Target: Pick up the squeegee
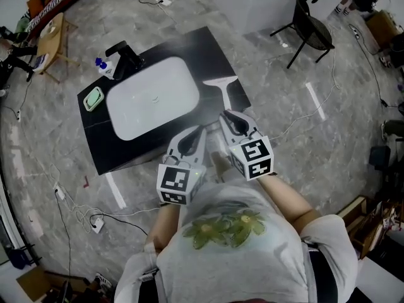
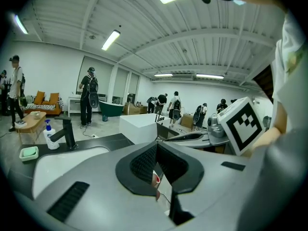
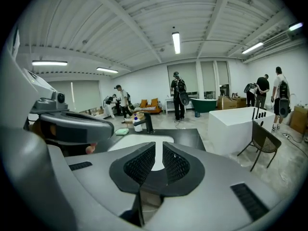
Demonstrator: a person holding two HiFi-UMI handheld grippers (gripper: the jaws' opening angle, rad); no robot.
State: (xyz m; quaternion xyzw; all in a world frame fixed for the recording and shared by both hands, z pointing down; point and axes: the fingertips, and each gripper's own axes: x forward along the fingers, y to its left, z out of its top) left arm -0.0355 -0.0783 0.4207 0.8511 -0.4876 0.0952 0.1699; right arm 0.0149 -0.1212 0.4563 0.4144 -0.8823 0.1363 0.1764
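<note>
lying handle toward the person [image 1: 246, 245], squeegee [image 1: 223, 90] sits beyond both grippers' [image 1: 189, 142] [image 1: 234, 123] closed, empty fingers [image 3: 139, 163].

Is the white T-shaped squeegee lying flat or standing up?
Lying flat: the squeegee rests full-length on the black countertop, beside the white basin.

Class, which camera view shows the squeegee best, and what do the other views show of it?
The head view: the white squeegee lies in full on the black counter, right of the sink. Neither gripper view shows it.
</note>
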